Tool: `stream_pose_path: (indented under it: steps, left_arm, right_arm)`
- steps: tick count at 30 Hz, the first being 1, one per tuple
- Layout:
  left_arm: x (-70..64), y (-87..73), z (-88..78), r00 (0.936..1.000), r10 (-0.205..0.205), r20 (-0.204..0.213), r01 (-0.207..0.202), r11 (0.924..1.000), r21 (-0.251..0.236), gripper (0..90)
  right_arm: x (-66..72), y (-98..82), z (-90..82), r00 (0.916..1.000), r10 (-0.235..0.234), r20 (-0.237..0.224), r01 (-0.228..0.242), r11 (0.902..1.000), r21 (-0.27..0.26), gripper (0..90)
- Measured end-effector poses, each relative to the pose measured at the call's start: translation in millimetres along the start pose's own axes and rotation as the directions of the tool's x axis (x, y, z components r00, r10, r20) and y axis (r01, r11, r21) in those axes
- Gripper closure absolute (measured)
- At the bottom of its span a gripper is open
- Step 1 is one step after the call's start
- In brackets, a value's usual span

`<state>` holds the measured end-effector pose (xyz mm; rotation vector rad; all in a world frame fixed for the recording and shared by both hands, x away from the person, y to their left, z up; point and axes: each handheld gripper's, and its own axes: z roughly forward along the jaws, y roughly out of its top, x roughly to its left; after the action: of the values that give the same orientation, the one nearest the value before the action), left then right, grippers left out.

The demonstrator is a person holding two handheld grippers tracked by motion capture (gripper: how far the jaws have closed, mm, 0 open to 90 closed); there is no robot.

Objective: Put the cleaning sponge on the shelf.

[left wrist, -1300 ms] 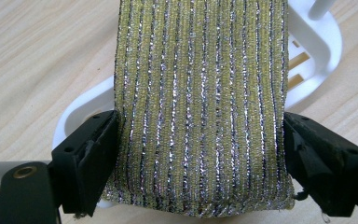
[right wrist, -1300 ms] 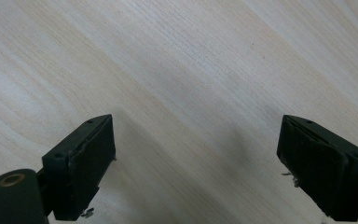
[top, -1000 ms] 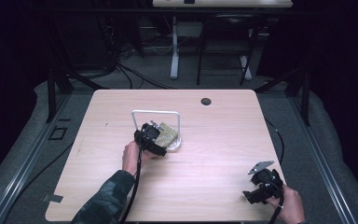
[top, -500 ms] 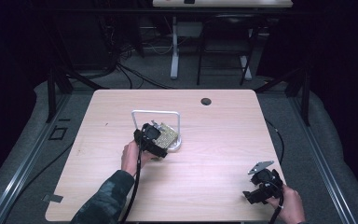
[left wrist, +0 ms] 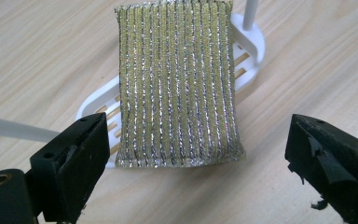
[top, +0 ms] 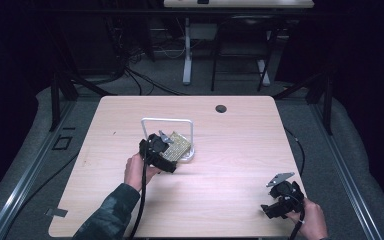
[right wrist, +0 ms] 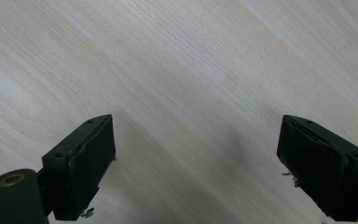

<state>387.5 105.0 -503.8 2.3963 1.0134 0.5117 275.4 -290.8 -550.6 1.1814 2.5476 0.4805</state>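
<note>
A glittery gold and silver ribbed sponge [left wrist: 177, 84] lies flat on a white slatted rack [left wrist: 249, 35] with a white wire hoop [top: 167, 120], left of the table's middle. My left gripper [left wrist: 198, 135] hovers just over the sponge's [top: 176, 145] near end. Its jaws have just been opening and stand wide on either side of that end without touching it. In the high view the left gripper [top: 161, 150] sits against the rack's front left. My right gripper [right wrist: 196, 135] is open over bare wood, with nothing between its jaws, near the table's front right corner [top: 275, 205].
The wooden table [top: 240, 145] has a dark round grommet hole [top: 221, 108] near its far edge. Beyond the table are dark floor, cables and desk legs. A sleeve and hand [top: 132, 172] come in from the bottom left.
My left gripper has lifted a little and drawn back from the sponge, which stays lying on the rack. The right gripper has kept still.
</note>
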Motion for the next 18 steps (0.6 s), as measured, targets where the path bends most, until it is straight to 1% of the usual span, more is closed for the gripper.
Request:
stream_pose_path:
  steps: [1,4,6,8,9,11,12,13,18]
  left_arm:
    - [-1.3,-2.4,-5.5,1.0000,0.005,-0.005,-0.005,1.0000,-0.005,6.0]
    - [-3.1,-8.2,-13.3,0.9999,0.017,-0.003,-0.017,0.9998,-0.005,5.7]
    - [-4.0,-13.3,-18.2,0.9996,0.022,-0.017,-0.022,0.9997,-0.012,5.6]
    - [-3.6,-16.1,-20.5,0.9996,0.022,-0.016,-0.022,0.9997,-0.012,5.5]
    - [-2.9,-18.6,-22.7,0.9996,0.021,-0.017,-0.021,0.9997,-0.012,5.5]
    - [-2.2,-27.0,-29.0,0.9996,0.013,-0.025,-0.013,0.9998,-0.016,4.7]
    - [-2.2,-27.0,-29.0,0.9996,0.013,-0.025,-0.013,0.9998,-0.016,4.4]
    - [-2.3,-32.0,-33.3,0.9996,0.016,-0.023,-0.017,0.9998,-0.013,3.8]
    - [-4.2,-42.7,-45.2,0.9992,0.028,-0.030,-0.028,0.9995,-0.014,3.4]
  right_arm:
    - [0.4,0.0,-0.3,1.0000,0.004,0.002,-0.004,1.0000,-0.001,10.6]
    - [0.4,0.2,-0.3,1.0000,-0.001,0.001,0.001,1.0000,-0.002,10.6]
    - [0.7,0.3,-0.4,1.0000,0.000,0.001,0.000,1.0000,-0.005,10.7]
    - [0.4,0.4,-0.9,1.0000,-0.003,0.001,0.003,1.0000,-0.001,10.6]
    - [0.8,0.3,-0.2,1.0000,0.001,0.002,-0.001,1.0000,-0.008,10.6]
    - [0.7,0.5,-0.3,1.0000,-0.004,0.005,0.004,1.0000,0.001,10.7]
    - [0.7,0.5,-0.3,1.0000,-0.004,0.005,0.004,1.0000,0.001,10.7]
    - [1.0,0.8,-0.4,1.0000,-0.003,0.002,0.003,1.0000,0.000,10.7]
    - [0.7,1.0,-1.2,1.0000,0.000,0.002,0.000,1.0000,-0.001,10.7]
